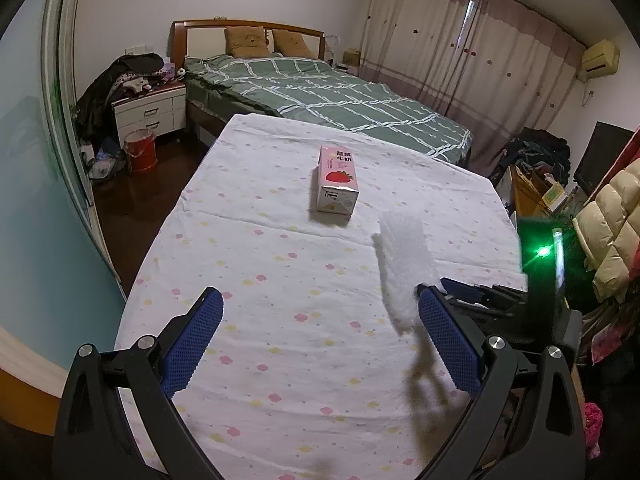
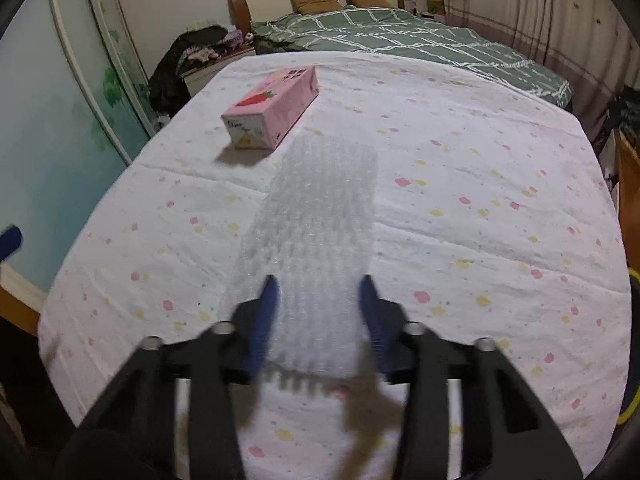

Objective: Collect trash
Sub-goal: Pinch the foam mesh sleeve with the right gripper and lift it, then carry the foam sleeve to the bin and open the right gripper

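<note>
1. The worktop [image 1: 280, 280], covered by a white cloth dotted with small pink and yellow flowers, fills the middle of both views; a bed with a green checked quilt [image 1: 332, 96] stands beyond its far edge.
2. A pink rectangular milk carton with a strawberry picture [image 1: 337, 184] lies on its side on the cloth, toward the far half of the worktop.
3. A long strip of clear bubble wrap [image 2: 320, 232] sits nearer, its far end just beside the carton and apart from it.
4. The right gripper [image 2: 320, 296] has its blue-padded jaws on either side of the strip's near end. The picture is blurred there, so I cannot tell whether the pads press on it.
5. In the left wrist view the strip appears as a raised white band beside the right gripper's black body.
6. The left gripper [image 1: 320, 312] hangs over bare cloth, jaws wide apart and empty.
</note>
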`<state>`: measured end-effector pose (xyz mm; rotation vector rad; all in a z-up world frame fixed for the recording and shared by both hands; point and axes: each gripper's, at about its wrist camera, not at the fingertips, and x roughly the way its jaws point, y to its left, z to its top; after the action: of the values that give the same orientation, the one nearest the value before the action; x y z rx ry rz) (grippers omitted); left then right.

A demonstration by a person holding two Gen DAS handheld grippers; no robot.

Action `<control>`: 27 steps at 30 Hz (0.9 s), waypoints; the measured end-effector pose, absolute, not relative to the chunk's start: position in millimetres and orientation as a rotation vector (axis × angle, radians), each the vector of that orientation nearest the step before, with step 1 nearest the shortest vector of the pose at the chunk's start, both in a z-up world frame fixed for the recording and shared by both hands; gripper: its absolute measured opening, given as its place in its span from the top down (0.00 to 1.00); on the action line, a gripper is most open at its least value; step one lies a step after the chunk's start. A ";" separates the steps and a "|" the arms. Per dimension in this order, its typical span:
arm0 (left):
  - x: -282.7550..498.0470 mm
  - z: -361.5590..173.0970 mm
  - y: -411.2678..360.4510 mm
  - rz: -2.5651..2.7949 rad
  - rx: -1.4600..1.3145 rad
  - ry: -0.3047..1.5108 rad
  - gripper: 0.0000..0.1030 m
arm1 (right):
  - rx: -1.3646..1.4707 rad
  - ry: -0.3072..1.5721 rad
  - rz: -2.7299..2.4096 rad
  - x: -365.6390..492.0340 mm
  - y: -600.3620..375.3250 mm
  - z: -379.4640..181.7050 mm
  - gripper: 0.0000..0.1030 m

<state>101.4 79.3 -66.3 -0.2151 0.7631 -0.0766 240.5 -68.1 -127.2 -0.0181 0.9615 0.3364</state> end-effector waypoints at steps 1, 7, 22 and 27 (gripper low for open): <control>101.9 -67.5 78.5 -0.078 -0.216 0.767 0.06 | 0.006 0.961 0.345 241.4 -74.1 -125.5 0.86; 106.3 -72.2 72.8 -0.088 -0.207 0.783 0.06 | 0.090 0.947 0.372 235.8 -105.8 -114.5 0.88; 127.8 -71.8 28.7 -0.146 -0.140 0.808 0.06 | 0.270 0.782 0.133 195.0 -267.1 -69.7 0.88; 140.4 -72.8 12.2 -0.162 -0.127 0.817 0.06 | 0.331 0.757 -0.062 180.6 -346.8 -75.8 0.88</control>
<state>140.4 12.2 -72.8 -0.1267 0.8167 -0.1620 180.6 -346.8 -75.8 0.3312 0.7572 -0.0625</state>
